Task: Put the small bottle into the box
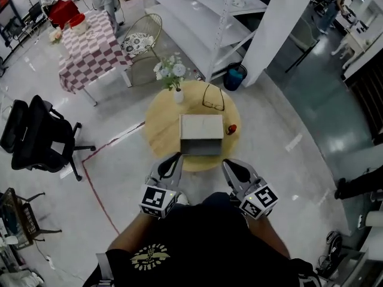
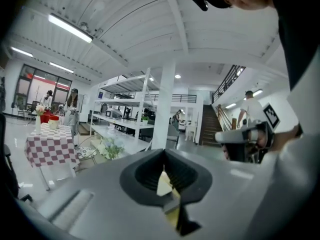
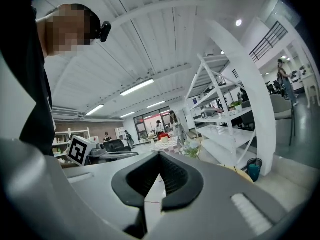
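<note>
on the round table (image 1: pixel 158 130), small bottle (image 1: pixel 231 128) stands just right of the box (image 1: pixel 201 127), near the rim. grey floor (image 1: pixel 281 166) surrounds it. left gripper (image 1: pixel 178 156) and right gripper (image 1: pixel 226 162) at near edge, jaws together, empty.

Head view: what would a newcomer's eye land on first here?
The round wooden table in mid-frame, with a box at its centre and a small red bottle just right of the box. Next, the left tongs and right tongs, both shut and empty, at the table's near edge.
</note>
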Tool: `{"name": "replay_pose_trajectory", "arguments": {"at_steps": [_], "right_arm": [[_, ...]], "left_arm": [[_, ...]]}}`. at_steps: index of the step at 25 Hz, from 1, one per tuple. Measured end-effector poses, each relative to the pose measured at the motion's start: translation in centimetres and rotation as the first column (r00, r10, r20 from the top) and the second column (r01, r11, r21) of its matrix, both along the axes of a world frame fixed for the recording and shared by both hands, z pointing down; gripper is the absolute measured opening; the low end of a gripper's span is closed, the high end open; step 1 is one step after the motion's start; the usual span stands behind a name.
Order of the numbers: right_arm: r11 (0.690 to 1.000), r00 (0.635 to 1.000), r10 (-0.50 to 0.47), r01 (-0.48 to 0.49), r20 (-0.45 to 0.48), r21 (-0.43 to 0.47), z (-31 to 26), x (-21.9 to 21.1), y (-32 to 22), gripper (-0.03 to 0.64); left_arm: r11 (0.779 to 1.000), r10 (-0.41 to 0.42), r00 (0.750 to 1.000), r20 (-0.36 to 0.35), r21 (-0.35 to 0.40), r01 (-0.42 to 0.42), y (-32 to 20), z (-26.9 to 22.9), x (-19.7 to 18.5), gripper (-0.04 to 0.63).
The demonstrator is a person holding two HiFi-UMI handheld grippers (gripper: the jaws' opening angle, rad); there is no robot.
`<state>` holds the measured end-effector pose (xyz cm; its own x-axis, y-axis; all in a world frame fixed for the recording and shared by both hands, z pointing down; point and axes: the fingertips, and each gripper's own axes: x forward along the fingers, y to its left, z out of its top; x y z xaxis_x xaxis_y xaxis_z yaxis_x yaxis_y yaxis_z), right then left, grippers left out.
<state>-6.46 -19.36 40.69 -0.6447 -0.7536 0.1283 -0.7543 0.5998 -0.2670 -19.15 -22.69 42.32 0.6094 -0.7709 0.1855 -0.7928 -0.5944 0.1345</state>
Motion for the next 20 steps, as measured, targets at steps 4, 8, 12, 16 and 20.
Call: {"name": "replay_pose_trajectory", "arguments": {"at_steps": [4, 8, 12, 16, 20], "right_arm": [[0.997, 0.998, 0.067, -0.068, -0.021, -0.039, 1.3, 0.9, -0.6, 0.008], [0.984, 0.986, 0.157, -0.16, -0.052, -0.076, 2.4, 3.1, -3.0, 0.008], [0.96, 0.97, 0.184, -0.212, -0.16, -0.183, 7.6, 5.1, -5.4, 0.008], [0.917, 0.942, 0.178, -0.264, -0.286, -0.299, 13.8, 8.1, -7.6, 0.009], [0.895, 0.893, 0.16, -0.311, -0.421, -0.319, 18.7, 11.3, -10.4, 0.009]], "left_arm": [[0.999, 0.032, 0.999, -0.011, -0.02, -0.032, -1.2, 1.8, -0.1, 0.0], [0.997, 0.068, 0.998, -0.015, -0.032, -0.069, -2.9, 2.6, 0.8, 0.0], [0.995, 0.076, 0.997, 0.007, -0.058, -0.075, -4.8, 4.7, 0.5, 0.0], [0.992, 0.046, 0.998, 0.038, -0.115, -0.042, -6.4, 6.7, 0.0, 0.0], [0.987, 0.05, 0.996, 0.069, -0.156, -0.039, -8.2, 8.4, 0.9, 0.0]]}}
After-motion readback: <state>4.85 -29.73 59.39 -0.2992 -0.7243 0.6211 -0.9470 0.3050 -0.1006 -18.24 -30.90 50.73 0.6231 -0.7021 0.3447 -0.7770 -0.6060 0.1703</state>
